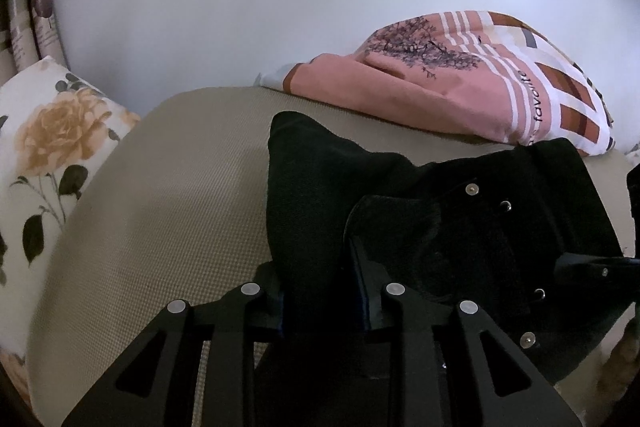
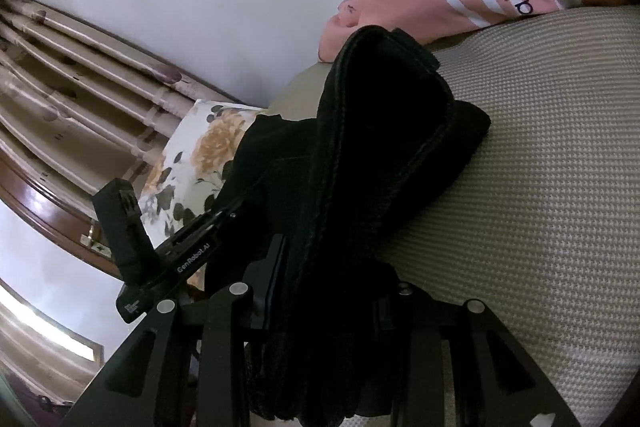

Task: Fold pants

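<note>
Black pants [image 1: 460, 219] with metal snaps lie bunched on a beige textured bed surface [image 1: 160, 207]. My left gripper [image 1: 324, 291] is shut on a fold of the pants fabric, which rises between its fingers. In the right wrist view the pants [image 2: 380, 147] hang as a thick folded band over the beige surface [image 2: 540, 187]. My right gripper [image 2: 320, 307] is shut on that band. The left gripper's body [image 2: 176, 259] shows at the left of the right wrist view, beside the cloth. The right gripper's tip [image 1: 592, 267] shows at the right edge of the left wrist view.
A pink striped pillow [image 1: 460, 83] lies at the back of the bed, close behind the pants. A floral pillow [image 1: 52, 147] lies at the left. A pale wall [image 1: 280, 7] is behind. Curtains [image 2: 80, 75] and a wooden frame [image 2: 44, 203] are at the left.
</note>
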Available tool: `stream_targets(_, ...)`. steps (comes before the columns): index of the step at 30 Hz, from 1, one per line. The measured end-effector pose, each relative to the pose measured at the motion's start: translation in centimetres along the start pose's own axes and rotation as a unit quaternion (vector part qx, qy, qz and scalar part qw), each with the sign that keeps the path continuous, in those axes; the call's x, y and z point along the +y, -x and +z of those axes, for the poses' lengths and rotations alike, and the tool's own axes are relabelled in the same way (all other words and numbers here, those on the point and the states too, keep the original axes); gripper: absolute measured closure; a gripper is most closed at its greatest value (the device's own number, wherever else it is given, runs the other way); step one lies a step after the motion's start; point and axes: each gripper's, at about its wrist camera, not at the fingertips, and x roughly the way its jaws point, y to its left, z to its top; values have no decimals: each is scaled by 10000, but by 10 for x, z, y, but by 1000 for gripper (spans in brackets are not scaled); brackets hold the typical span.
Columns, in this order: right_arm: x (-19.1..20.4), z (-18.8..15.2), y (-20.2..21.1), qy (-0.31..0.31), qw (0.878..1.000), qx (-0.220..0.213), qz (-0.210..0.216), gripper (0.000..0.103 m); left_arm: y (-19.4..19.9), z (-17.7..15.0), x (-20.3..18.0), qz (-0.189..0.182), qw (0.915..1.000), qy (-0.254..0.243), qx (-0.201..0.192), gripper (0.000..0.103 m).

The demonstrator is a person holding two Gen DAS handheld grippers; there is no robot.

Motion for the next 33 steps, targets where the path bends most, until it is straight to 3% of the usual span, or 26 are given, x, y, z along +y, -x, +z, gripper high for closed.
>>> stream_targets(12, -2, -3, -7, 111, 9997, -39, -218, 71, -13, -12, 9, 135, 9998, 118, 0, 62)
stream_targets(21, 6, -10, -8, 441, 9966, -216, -663, 70, -18, -17, 12, 222, 9995, 208, -81, 51)
stream_targets(28, 10, -13, -11, 487, 9907, -442, -1192, 55, -19, -19, 17, 313, 9988, 364, -95, 37)
stream_targets(33, 13, -14, -13, 544, 9860, -566, -1474, 45, -23, -19, 26, 186, 9979, 622, -13, 27)
